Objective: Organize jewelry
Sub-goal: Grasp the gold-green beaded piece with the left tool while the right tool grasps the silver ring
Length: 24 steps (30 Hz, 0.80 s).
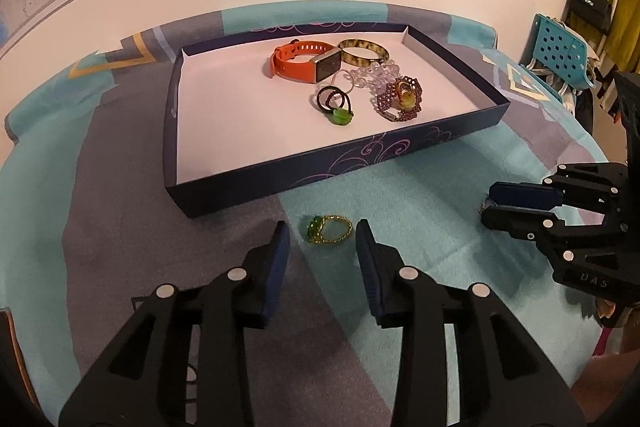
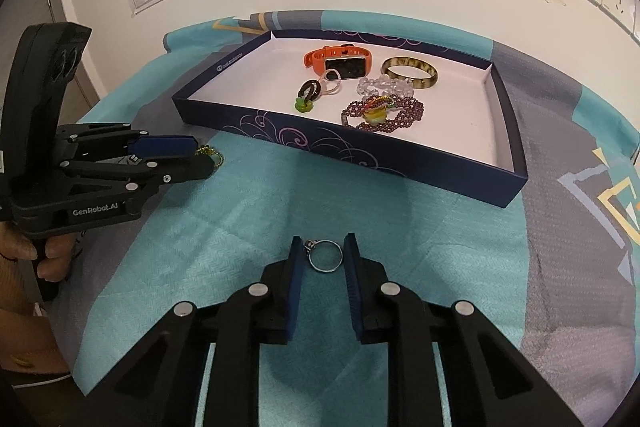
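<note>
1. Left wrist view puts my left tongs (image 1: 322, 233) low over the worktop (image 1: 400, 211), jaws spread wide and gripping nothing; the gold beaded ring (image 1: 331, 229) with its green stone lies flat on the cloth between the fingertips, touched by neither as far as I can see.

2. Right wrist view shows my right tongs (image 2: 322, 251) straddling the silver ring (image 2: 326, 255); the jaws are partly open, close on either side of the band, and whether a pad already touches it I cannot tell; nothing is lifted.

3. I judge the step in hand to be picking up the last two loose rings; the tray (image 2: 400, 157) beyond already holds the orange watch (image 2: 340, 63), the mottled bangle (image 2: 409, 72), the clear bead bracelet (image 2: 384, 85), the dark red bead bracelet (image 2: 384, 115) and a black ring with a green stone (image 2: 307, 95).

4. Next each pair must close squarely across its band, low against the cloth; thin rings slip or flip easily, so I would squeeze slowly, then lift clear of the tray wall before carrying over its white floor.
</note>
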Available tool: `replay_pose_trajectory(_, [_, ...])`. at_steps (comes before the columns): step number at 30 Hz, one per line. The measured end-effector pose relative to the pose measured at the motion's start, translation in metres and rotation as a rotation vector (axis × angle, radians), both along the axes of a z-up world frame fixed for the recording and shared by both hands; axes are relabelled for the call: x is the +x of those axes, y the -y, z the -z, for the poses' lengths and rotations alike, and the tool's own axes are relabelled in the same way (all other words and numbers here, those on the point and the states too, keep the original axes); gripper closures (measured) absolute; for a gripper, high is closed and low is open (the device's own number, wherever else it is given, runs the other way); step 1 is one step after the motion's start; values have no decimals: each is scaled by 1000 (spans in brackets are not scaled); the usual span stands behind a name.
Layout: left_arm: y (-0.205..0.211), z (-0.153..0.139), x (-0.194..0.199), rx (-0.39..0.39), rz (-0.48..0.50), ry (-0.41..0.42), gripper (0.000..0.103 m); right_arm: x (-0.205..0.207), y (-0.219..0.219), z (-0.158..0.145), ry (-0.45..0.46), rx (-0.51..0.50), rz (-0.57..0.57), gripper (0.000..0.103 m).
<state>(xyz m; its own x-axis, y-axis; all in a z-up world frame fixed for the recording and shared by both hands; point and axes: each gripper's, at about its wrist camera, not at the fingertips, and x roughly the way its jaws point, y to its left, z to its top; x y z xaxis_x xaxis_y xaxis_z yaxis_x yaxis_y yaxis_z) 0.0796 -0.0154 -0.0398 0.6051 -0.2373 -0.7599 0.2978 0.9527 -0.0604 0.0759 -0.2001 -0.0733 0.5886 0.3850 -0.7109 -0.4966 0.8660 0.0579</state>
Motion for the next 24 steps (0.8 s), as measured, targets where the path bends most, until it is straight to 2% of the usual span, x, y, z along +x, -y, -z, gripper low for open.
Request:
replay_pose_trajectory(1, [1,0,0,3,5,-2,70,0,0,0,-1,1,0,84])
replay_pose_trajectory(3, [3,1,1,9,10,-4,80,0,0,0,-1,3,-1,84])
replay_pose_trajectory(8, [6,1,1,23,12,-2,91,1,0,-1,-1,10,-3,85])
replay_pose_trajectory(24, [-1,-8,-12,-29,13,17,93,1,6,-10,12,65,-1,85])
